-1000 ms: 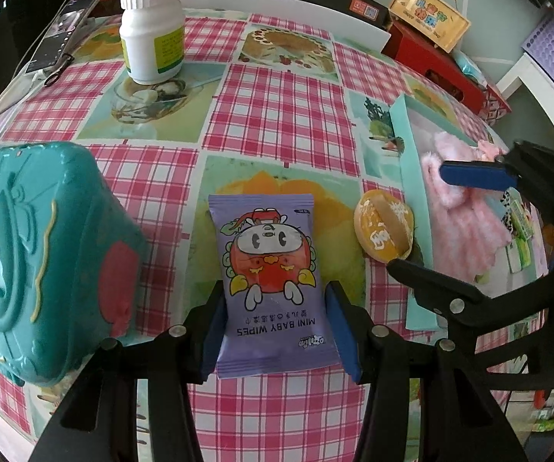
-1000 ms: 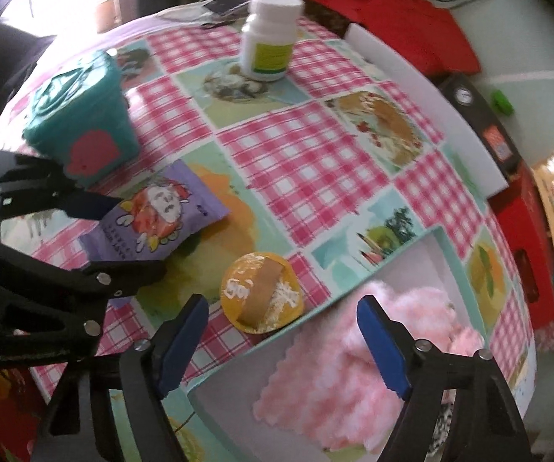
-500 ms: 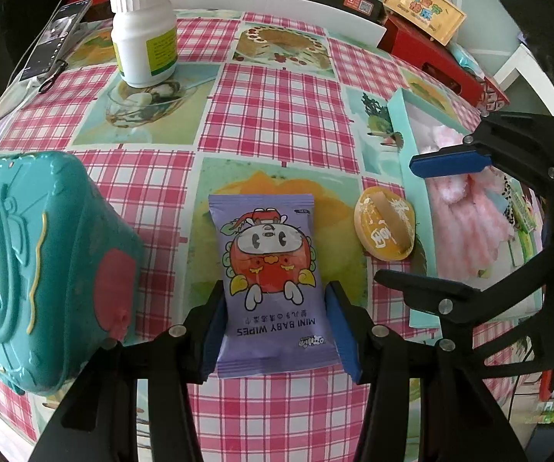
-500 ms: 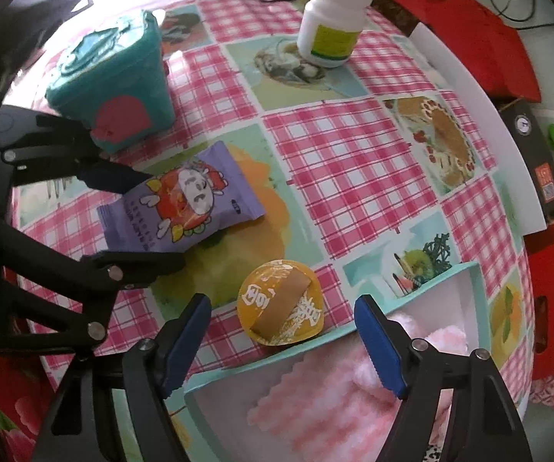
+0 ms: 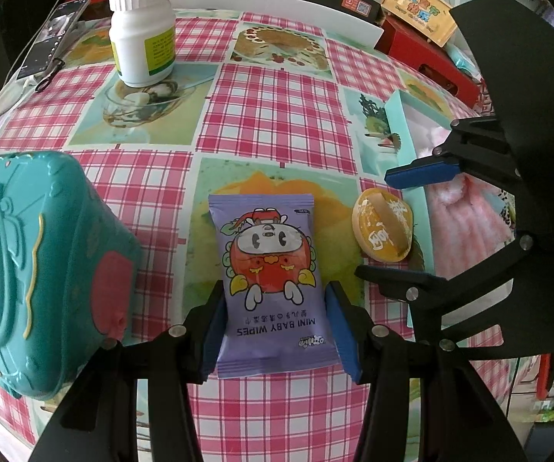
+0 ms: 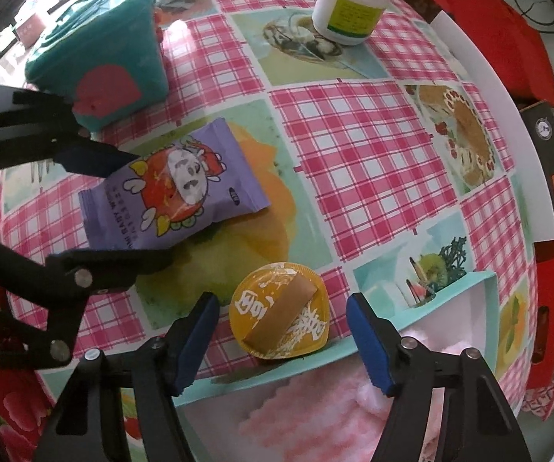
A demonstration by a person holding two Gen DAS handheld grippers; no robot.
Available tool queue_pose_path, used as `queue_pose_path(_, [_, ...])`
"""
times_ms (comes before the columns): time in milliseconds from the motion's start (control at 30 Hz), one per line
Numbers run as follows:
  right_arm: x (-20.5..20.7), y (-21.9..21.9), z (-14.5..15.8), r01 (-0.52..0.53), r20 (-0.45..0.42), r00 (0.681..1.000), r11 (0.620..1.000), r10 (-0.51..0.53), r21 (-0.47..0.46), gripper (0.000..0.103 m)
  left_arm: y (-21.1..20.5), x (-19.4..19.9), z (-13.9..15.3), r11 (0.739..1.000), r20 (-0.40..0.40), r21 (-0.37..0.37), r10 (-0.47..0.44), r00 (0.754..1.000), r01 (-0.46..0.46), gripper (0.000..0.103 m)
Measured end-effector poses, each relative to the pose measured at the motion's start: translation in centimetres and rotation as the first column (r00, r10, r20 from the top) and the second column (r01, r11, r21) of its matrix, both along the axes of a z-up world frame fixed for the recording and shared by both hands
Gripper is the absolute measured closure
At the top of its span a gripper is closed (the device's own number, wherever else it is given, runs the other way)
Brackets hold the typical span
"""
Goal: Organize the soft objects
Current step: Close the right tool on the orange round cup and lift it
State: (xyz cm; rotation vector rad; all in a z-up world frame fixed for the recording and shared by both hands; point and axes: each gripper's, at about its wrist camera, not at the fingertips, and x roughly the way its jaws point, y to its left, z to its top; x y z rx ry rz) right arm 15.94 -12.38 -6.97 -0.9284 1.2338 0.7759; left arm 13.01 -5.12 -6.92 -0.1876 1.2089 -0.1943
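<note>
The left gripper (image 5: 273, 331) clamps the purple wipes pack (image 5: 273, 281), soft and light, flat on the tabletop (image 5: 273, 115). The right gripper (image 6: 282, 342), jaws just closing yet clear, straddles the orange round packet (image 6: 279, 315) beside the teal box (image 6: 450, 288); squashy, best pinched across its middle.

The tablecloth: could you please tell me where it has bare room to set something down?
Free: the checked middle between the white bottle, wipes packet and light-blue box. Crowded: the near edge, with teal case, packet and orange cup.
</note>
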Motion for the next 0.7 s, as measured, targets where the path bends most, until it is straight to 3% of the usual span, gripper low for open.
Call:
queue_pose_path(167, [0.07,0.03,-0.16,0.012,-0.013,1.000,1.000,-0.012,0.011,0.033,0.00,-0.10,0.03,1.000,0.000,-0.006,0.007,1.000,-0.007,0.051])
queue_pose_path(233, [0.07,0.00,-0.14,0.017,-0.028,0.999,1.000,-0.016,0.023,0.040,0.02,-0.03,0.03,1.000,0.000,-0.006,0.007,1.000,-0.007,0.051])
queue_pose_path(433, [0.07,-0.29,0.16,0.027,-0.032,0.999,0.999,-0.026,0.031,0.048,0.12,0.04,0.03,1.000,0.000,-0.006,0.005,1.000,-0.005,0.051])
queue_pose_path(700, [0.05,-0.14,0.32,0.037,-0.027,0.999,0.999,-0.036,0.026,0.050,0.24,0.03,0.01,1.000,0.000,-0.009,0.006,1.000,-0.006,0.051])
